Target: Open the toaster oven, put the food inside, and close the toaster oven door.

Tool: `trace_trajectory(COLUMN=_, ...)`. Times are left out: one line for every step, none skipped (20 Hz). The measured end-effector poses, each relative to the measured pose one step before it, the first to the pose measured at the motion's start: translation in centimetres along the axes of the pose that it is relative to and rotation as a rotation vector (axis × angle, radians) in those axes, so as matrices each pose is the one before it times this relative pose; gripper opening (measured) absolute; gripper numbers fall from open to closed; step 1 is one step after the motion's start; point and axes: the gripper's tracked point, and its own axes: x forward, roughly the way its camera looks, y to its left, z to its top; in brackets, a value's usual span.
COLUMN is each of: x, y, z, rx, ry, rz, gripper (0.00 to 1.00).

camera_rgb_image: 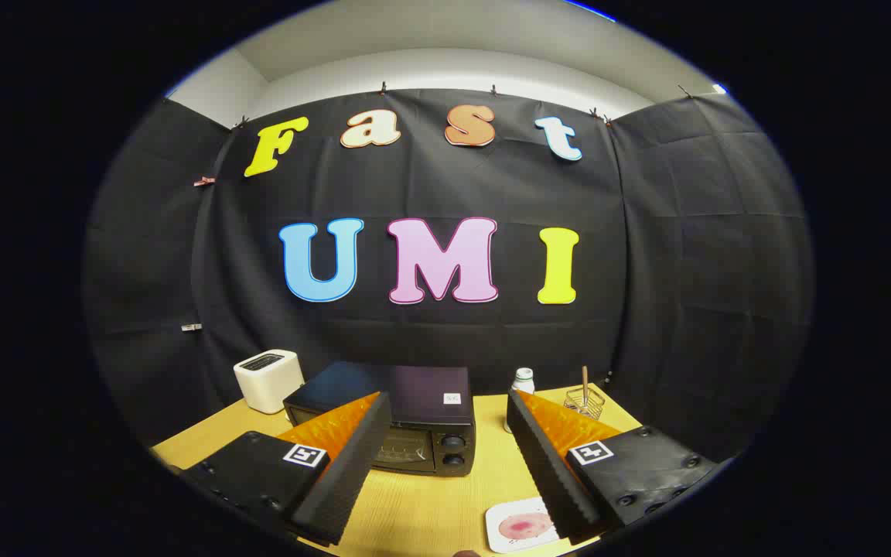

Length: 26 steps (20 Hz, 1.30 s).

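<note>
Gripper held wide above the table, toaster oven shut beyond its fingers.

The pale wooden table (430, 503) fills the near ground. On it, toward the far side, sits the black boxy toaster oven (407, 422), its glass door closed and two round knobs on the right of its front; the left finger hides part of the door. Far left, just beside the oven, stands a white plastic slot toaster (269, 379). To the oven's right, a small white-capped bottle (521, 383) stands partly behind the right finger, and further right is a wire mesh holder (585, 402) with a wooden stick upright in it. Nearest, a white square plate with a pink round piece of food (519, 527) lies by the right finger's tip. The gripper (445, 534) has its jaws spread wide, gripping nothing.
</note>
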Motion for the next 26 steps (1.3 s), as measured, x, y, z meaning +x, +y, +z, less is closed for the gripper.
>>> trace_trajectory(x=-0.018, y=0.141, z=-0.117, rx=-0.00019, ry=0.00299, rz=0.0011, gripper=0.98)
trace_trajectory(x=-0.005, y=0.11, z=-0.037, rx=-0.00231, ry=0.0021, rz=-0.00023, gripper=0.98)
trace_trajectory(x=0.01, y=0.139, z=0.003, rx=-0.00186, ry=0.00002, rz=0.00043, gripper=0.98)
trace_trajectory(x=-0.027, y=0.106, z=0.06, rx=-0.00056, ry=-0.00142, rz=0.00214, gripper=0.98)
trace_trajectory(x=-0.045, y=0.14, z=-0.039, rx=-0.00114, ry=-0.00178, rz=0.00081, gripper=0.98)
trace_trajectory(x=0.026, y=0.133, z=0.044, rx=-0.00204, ry=-0.00144, rz=0.00053, gripper=0.98)
trace_trajectory(x=-0.042, y=0.095, z=0.011, rx=-0.003, ry=0.00033, rz=0.00064, gripper=0.98)
trace_trajectory(x=0.044, y=0.063, z=-0.089, rx=-0.00242, ry=0.00075, rz=0.0012, gripper=0.98)
trace_trajectory(x=0.012, y=0.13, z=-0.096, rx=-0.0025, ry=0.00136, rz=0.00047, gripper=0.98)
trace_trajectory(x=0.022, y=0.101, z=-0.152, rx=-0.00212, ry=0.00257, rz=0.00008, gripper=0.98)
trace_trajectory(x=0.066, y=0.092, z=-0.126, rx=-0.00067, ry=0.00409, rz=0.00193, gripper=0.98)
trace_trajectory(x=0.19, y=0.107, z=0.05, rx=0.00022, ry=0.00268, rz=0.00274, gripper=0.98)
trace_trajectory(x=0.096, y=0.099, z=0.05, rx=-0.00012, ry=0.00213, rz=0.00251, gripper=0.98)
trace_trajectory(x=0.028, y=0.185, z=-0.135, rx=-0.00119, ry=0.00143, rz=0.00393, gripper=0.98)
trace_trajectory(x=0.099, y=0.232, z=-0.036, rx=-0.00201, ry=0.0017, rz=0.00441, gripper=0.98)
trace_trajectory(x=-0.056, y=0.222, z=-0.143, rx=-0.00194, ry=0.00122, rz=0.00368, gripper=0.98)
trace_trajectory(x=0.061, y=0.155, z=-0.085, rx=-0.00054, ry=0.00043, rz=0.00221, gripper=0.98)
trace_trajectory(x=0.127, y=0.077, z=0.053, rx=0.00099, ry=-0.00107, rz=0.00043, gripper=0.98)
trace_trajectory(x=0.173, y=0.081, z=0.075, rx=0.00208, ry=-0.00168, rz=0.00015, gripper=0.98)
trace_trajectory(x=0.203, y=0.083, z=-0.085, rx=0.00179, ry=-0.00018, rz=-0.00013, gripper=0.98)
trace_trajectory(x=0.295, y=0.085, z=-0.068, rx=0.00247, ry=0.00255, rz=-0.00005, gripper=0.98)
trace_trajectory(x=0.47, y=0.137, z=-0.142, rx=0.00575, ry=0.00518, rz=-0.00001, gripper=0.98)
trace_trajectory(x=0.461, y=0.13, z=-0.138, rx=0.01057, ry=0.00872, rz=-0.0008, gripper=0.98)
trace_trajectory(x=0.499, y=0.269, z=-0.135, rx=0.00926, ry=0.00778, rz=-0.00017, gripper=0.98)
trace_trajectory(x=0.501, y=0.212, z=-0.039, rx=0.00381, ry=0.00353, rz=-0.005, gripper=0.98)
trace_trajectory(x=0.644, y=0.034, z=-0.221, rx=-0.00082, ry=0.00849, rz=-0.0108, gripper=0.98)
